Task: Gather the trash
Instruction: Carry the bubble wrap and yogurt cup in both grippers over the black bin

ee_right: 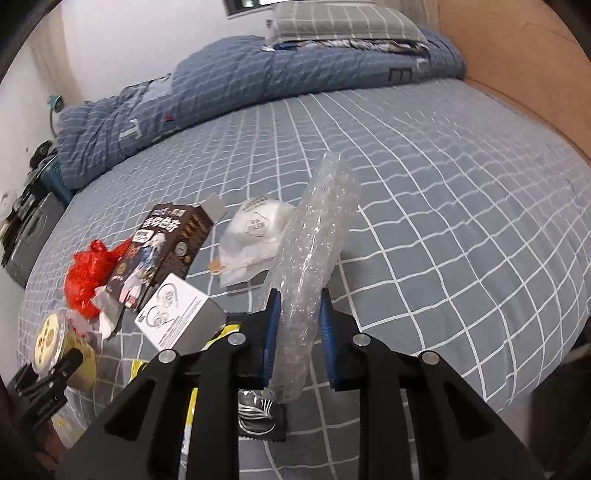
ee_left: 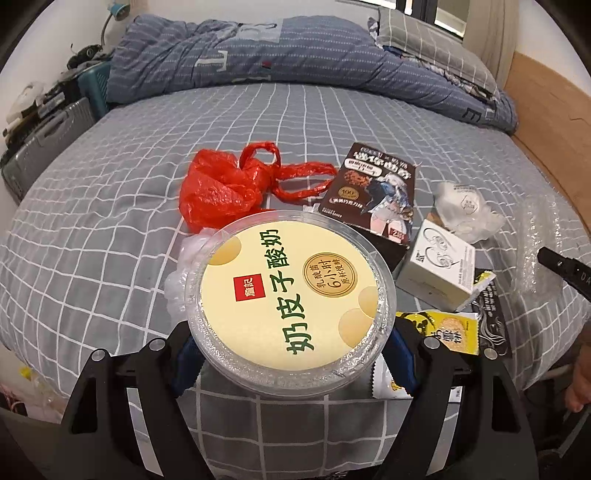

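My left gripper (ee_left: 293,363) is shut on a round clear yogurt tub (ee_left: 290,299) with a cream label, held above the grey checked bed sheet (ee_left: 110,236). In the right wrist view the tub (ee_right: 51,339) shows at the lower left. My right gripper (ee_right: 299,332) is shut on a crumpled strip of bubble wrap (ee_right: 321,229) that sticks up between its blue pads. More trash lies on the bed: a red plastic bag (ee_left: 225,192), a brown snack box (ee_left: 373,192), a small white box (ee_left: 436,269), a crumpled white wrapper (ee_left: 465,210), a yellow packet (ee_left: 450,328) and a black sachet (ee_right: 258,417).
A folded blue quilt (ee_left: 258,55) and a grey pillow (ee_right: 343,18) lie along the far side of the bed. A wooden bed frame (ee_right: 535,74) runs along the right. A grey suitcase (ee_left: 40,147) and clutter stand beside the bed on the left.
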`<state>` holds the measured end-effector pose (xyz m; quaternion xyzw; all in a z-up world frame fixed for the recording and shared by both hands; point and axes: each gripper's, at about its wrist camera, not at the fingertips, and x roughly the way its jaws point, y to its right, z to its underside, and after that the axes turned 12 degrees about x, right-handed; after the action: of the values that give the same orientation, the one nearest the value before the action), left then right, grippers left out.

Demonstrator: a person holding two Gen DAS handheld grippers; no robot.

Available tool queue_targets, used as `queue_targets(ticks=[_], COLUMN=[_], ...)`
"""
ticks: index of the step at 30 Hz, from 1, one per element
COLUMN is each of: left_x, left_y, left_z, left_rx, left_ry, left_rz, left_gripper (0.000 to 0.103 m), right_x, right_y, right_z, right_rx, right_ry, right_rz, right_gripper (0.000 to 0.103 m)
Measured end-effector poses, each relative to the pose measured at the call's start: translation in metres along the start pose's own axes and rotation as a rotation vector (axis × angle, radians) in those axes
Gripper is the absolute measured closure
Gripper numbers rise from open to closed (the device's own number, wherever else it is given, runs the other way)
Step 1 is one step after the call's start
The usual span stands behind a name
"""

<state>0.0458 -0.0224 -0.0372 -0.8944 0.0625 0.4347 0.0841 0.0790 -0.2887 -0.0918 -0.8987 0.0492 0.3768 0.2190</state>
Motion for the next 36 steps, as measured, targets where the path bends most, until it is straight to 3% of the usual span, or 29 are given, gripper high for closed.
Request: queue_targets(ticks=[22, 36], left_x=[-0.039, -0.064], left_y=[0.014, 0.021], left_z=[0.026, 0.051], left_rx=[0.013, 0.010], left_ry=[0.029, 0.030], left_rz=[0.026, 0.025], left_gripper=[0.025, 0.029], right_x=[-0.052, -0.081], right_y=[-0.032, -0.042], right_z=[0.044, 0.071], right_rx=[-0.147, -0.185], right_ry=[0.072, 0.069], right_rz=[-0.023, -0.049], right_gripper=[0.084, 0.084])
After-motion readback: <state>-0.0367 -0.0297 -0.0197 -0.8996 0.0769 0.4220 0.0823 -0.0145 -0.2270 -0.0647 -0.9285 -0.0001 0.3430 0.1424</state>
